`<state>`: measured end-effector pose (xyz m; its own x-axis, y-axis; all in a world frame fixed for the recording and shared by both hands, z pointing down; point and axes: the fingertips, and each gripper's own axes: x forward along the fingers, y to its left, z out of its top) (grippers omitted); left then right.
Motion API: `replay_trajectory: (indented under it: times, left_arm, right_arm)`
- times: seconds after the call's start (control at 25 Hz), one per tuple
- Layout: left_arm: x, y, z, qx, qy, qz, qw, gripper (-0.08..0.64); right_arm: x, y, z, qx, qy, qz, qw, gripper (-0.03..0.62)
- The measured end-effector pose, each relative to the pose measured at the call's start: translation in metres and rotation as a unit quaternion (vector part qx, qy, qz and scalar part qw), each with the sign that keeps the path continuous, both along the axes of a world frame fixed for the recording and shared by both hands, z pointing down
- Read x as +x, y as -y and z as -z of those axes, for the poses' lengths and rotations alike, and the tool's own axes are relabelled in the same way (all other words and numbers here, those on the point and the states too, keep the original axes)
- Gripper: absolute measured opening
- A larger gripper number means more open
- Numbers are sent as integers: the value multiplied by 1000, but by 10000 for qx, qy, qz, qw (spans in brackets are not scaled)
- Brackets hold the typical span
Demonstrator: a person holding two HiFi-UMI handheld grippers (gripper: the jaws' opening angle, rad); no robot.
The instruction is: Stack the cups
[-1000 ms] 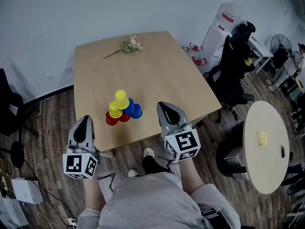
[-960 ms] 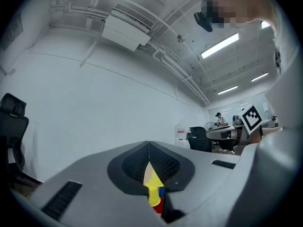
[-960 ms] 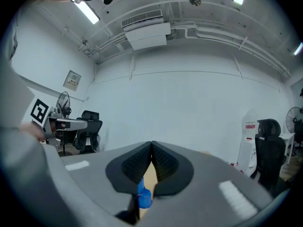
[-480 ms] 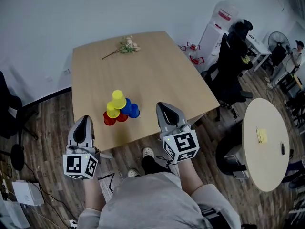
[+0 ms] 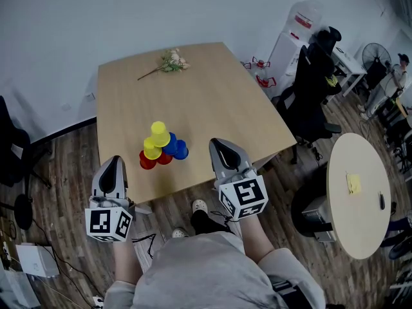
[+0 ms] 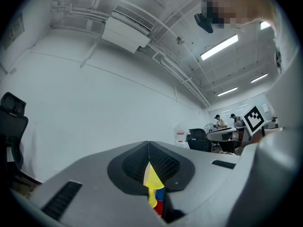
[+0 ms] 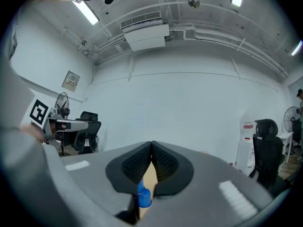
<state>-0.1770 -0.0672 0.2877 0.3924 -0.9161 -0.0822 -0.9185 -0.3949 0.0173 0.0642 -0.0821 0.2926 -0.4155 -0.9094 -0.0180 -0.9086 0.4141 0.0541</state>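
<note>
Nothing of mine has shifted since a second ago: both tools sit in the same spots and the cups keep their arrangement. Only the scene has slid a touch leftward in the head view.

The wooden counter (image 5: 212, 89) fills the middle, its near edge just ahead of me. My right tool (image 5: 217, 144) reaches over that near edge, to the right of the cups. It points level toward the far wall, with its jaws pressed together and nothing gripped. My left tool (image 5: 114, 161) hangs just off the near edge, over the wood floor. It also points level and is closed tight on nothing.

The cups (image 5: 161, 148) stand near the counter's near edge, between the two tools and a little beyond them, clear of both. They form a small pyramid whose row runs left to right. A yellow cup (image 5: 159, 132) tops it, with yellow and blue below that, and red cups (image 5: 149, 162) and a blue cup (image 5: 183, 150) at the base. Each cup's long axis is upright, narrow closed end up and mouth down.

A flower sprig (image 5: 168, 63) lies flat by the far edge, well apart from the cups.
</note>
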Motion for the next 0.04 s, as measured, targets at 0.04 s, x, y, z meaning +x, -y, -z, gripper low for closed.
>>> replay_trajectory:
  times: [0.04]
  left_arm:
    - [0, 0, 0, -2, 5, -2, 10000, 9]
  right_arm:
    - [0, 0, 0, -5, -3, 0, 10000, 12]
